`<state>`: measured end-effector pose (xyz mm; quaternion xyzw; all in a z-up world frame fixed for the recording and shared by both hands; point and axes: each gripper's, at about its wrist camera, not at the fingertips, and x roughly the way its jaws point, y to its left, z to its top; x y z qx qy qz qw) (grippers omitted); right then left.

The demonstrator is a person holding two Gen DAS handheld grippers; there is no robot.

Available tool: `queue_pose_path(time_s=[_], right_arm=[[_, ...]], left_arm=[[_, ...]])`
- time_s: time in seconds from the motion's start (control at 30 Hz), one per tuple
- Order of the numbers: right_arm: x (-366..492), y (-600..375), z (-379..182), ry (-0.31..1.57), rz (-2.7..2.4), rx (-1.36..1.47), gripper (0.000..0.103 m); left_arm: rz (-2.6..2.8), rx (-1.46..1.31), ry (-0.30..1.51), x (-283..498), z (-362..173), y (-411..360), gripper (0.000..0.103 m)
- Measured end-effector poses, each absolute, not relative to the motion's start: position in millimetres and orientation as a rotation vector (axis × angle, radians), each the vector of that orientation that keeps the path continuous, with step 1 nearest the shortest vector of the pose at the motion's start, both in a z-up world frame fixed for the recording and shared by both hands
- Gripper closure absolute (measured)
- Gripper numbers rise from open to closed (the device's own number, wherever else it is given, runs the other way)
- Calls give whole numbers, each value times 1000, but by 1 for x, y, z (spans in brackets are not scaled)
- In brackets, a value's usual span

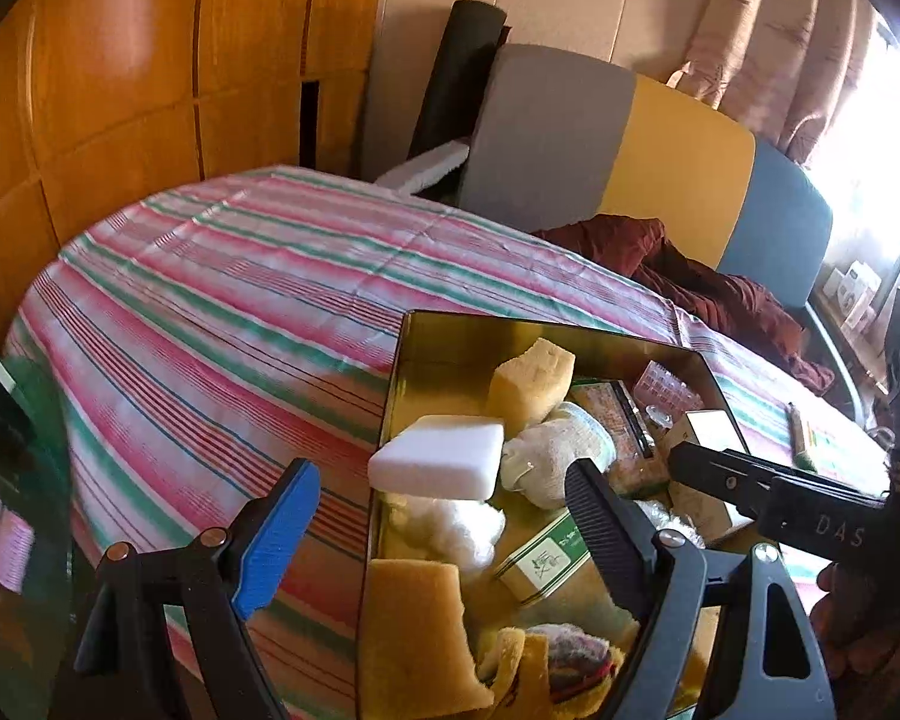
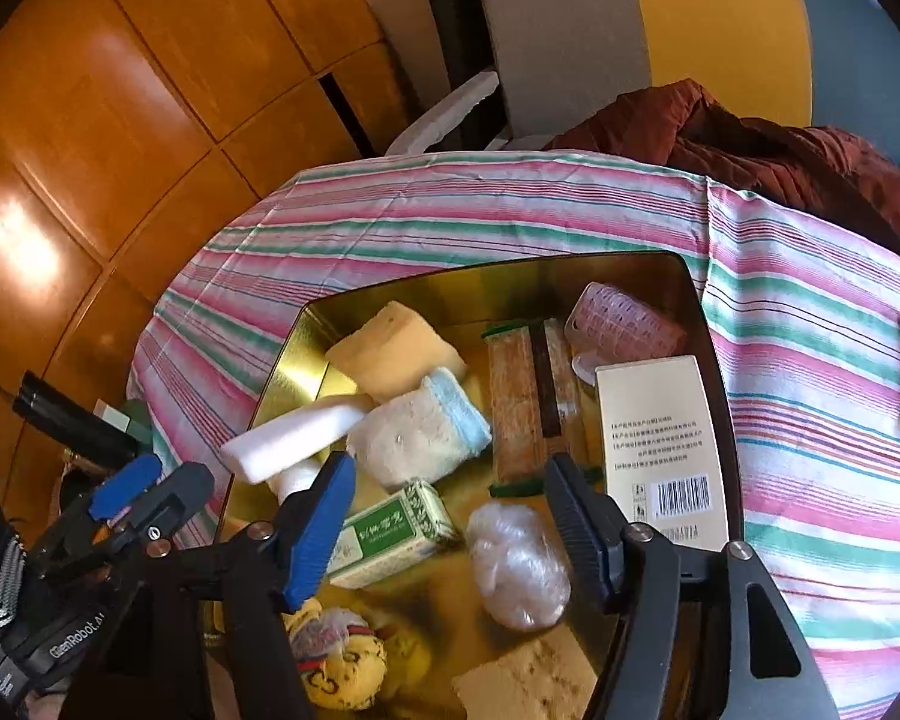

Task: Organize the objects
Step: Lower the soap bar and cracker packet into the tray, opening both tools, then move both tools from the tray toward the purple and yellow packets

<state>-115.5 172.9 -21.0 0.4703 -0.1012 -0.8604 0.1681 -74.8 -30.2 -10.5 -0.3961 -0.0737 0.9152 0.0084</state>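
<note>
1. Gold tin (image 2: 714, 324) sat on the striped cloth (image 2: 810, 312), packed with sponges, boxes and soft bundles; its near edge was cut off by both views.
2. Partly hidden: the white sponge (image 1: 438, 456) lay tilted over the tin's left rim, and the yellow patterned bundle (image 2: 342, 660) sat behind the right gripper's blue pad.
3. Counted in the right wrist view: three tan sponge pieces, one white sponge, two boxes – the green box (image 2: 390, 534) and the cream box (image 2: 660, 444).
4. Only the right wrist view showed the cream box's barcode; only the left showed the window.
5. Right gripper (image 2: 450, 516) stood spread, pinching nothing; left gripper (image 1: 444, 546) likewise gaped, empty.
</note>
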Motion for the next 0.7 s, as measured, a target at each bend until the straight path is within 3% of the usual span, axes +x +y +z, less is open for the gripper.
queue_pose_path(time_s=[0.37, 0.7], right_arm=[[-78, 186, -12, -255, -2510, 1278, 26], [-53, 190, -17, -206, -2535, 1272, 24]], left_arm=[[2964, -1100, -168, -42, 10, -25, 18], [2946, -1085, -86, -24, 13, -9, 18]])
